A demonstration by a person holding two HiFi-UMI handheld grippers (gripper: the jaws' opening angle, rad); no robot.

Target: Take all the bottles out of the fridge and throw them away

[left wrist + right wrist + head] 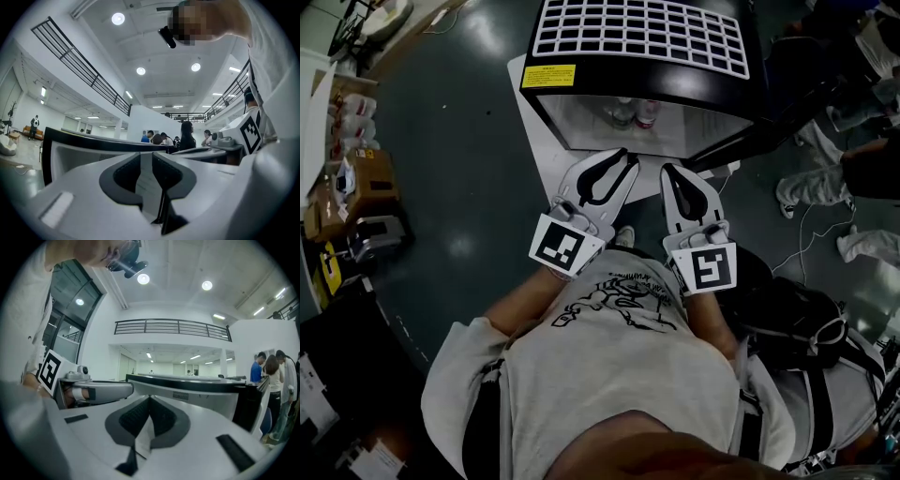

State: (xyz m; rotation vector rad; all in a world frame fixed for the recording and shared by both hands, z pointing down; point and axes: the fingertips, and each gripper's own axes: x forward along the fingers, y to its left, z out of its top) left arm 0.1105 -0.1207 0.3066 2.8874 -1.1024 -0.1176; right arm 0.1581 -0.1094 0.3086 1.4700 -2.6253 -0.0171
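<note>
A: Where are the bottles sitting?
B: Two are standing side by side inside the lit fridge (694, 89), the left bottle (622, 114) and the right bottle (647, 114), both set back from the opening. The door (745, 136) is hanging open on the right.
A: And the grippers?
B: Both are hovering just in front of the opening, pointing in, and neither is touching a bottle. The left gripper (622, 157) is holding its jaws slightly apart with nothing between them. The right gripper (668, 171) is holding its jaws pressed together, and it is empty too.
A: Anything around?
B: A yellow label (547, 75) is showing on the fridge's top corner, and people (186, 136) are standing in the hall beyond.
</note>
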